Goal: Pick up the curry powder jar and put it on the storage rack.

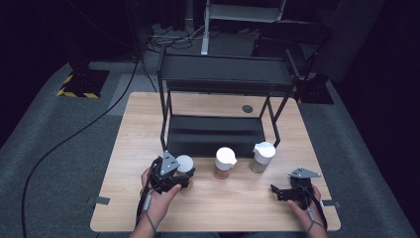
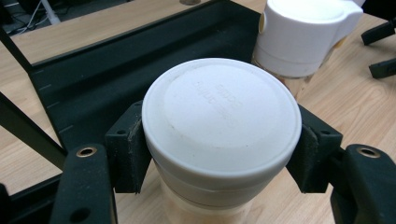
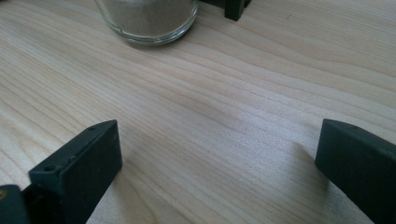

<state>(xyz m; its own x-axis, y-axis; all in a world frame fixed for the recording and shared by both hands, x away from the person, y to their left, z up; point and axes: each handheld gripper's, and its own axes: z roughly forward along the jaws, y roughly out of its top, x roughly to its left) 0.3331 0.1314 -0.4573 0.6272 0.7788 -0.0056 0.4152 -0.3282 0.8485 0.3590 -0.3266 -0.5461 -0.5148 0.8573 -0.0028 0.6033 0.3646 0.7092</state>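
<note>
Now left gripper clamped on white-lidded jar beside rack; right gripper wide apart over bare table.

Two forearms enter from the bottom edge. The left hand holds the left gripper, its jaws clamped on a white-lidded jar. The right hand holds the right gripper, jaws spread wide and holding nothing

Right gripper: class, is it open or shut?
Open. The right gripper has its jaws set wide apart over bare table, nothing between them.
</note>
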